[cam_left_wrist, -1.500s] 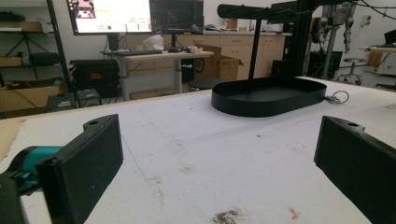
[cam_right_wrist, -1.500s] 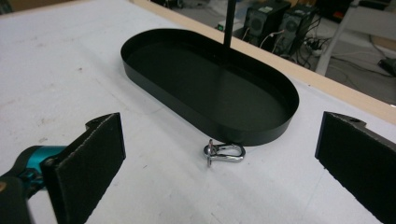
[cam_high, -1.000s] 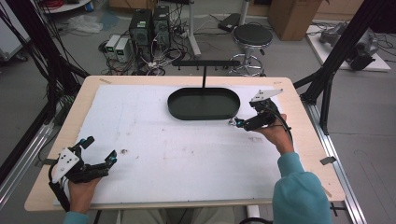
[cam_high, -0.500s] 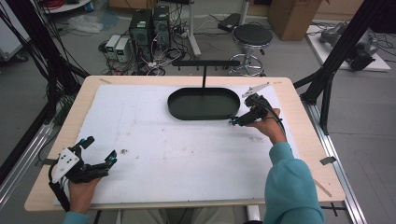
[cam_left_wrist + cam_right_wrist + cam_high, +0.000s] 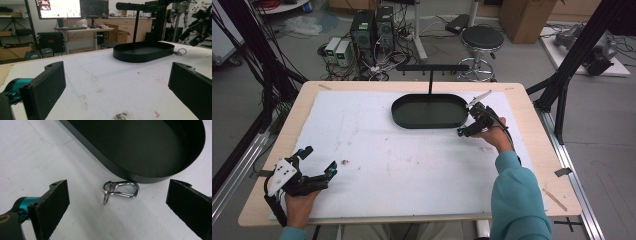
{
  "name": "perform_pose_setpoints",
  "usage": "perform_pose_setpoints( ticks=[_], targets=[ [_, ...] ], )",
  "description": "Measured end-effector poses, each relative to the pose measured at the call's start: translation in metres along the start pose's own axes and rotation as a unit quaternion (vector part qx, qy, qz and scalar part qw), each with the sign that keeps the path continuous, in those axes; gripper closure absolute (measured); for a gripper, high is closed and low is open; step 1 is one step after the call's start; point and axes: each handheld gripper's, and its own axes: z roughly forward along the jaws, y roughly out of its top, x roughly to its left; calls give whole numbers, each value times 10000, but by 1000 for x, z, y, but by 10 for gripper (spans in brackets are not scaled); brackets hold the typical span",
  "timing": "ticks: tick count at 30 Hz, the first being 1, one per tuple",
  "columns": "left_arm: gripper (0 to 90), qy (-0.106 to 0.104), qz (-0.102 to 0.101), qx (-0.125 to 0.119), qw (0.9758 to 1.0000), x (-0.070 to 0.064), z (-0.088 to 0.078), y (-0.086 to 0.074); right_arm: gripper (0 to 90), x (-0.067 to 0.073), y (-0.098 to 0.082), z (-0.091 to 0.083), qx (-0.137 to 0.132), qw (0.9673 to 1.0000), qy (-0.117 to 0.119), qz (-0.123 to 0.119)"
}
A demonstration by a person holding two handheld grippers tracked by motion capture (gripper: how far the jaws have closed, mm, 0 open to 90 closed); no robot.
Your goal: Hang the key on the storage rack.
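Right gripper (image 5: 469,125) moves left and a bit toward the near edge across the three frames, now closer to the right end of the black tray (image 5: 398,114). Its jaws now straddle the metal clip (image 5: 121,190) by the tray wall, spread wide. Sleeve reaches further in.

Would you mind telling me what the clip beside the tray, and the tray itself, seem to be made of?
The clip, with a small ring on it, looks like polished metal: silvery, with bright highlights. The tray looks like thin sheet metal with a matte black coating, judging by its slim, even wall and dull sheen, though hard plastic is possible.
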Motion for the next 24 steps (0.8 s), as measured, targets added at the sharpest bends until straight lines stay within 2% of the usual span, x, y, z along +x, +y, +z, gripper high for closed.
perform_pose_setpoints(
  ticks=[6,8,9,10,11,24],
  targets=[
    [17,-5,1,4,10000,0,0,0,58,1,0,7,211,9998,25,-6],
    [17,-11,5,7,10000,0,0,0,114,2,0,9,306,9995,21,-25],
    [17,-10,6,8,10000,0,0,0,187,2,0,10,367,9993,61,-35],
    [17,-2,-1,-3,10000,0,0,0,187,2,0,10,367,9993,61,-35],
    [17,-4,1,2,10000,0,0,0,230,1,0,11,415,9991,3,2],
    [17,-11,8,8,10000,0,0,0,461,1,2,11,510,9987,53,7]
  ],
)
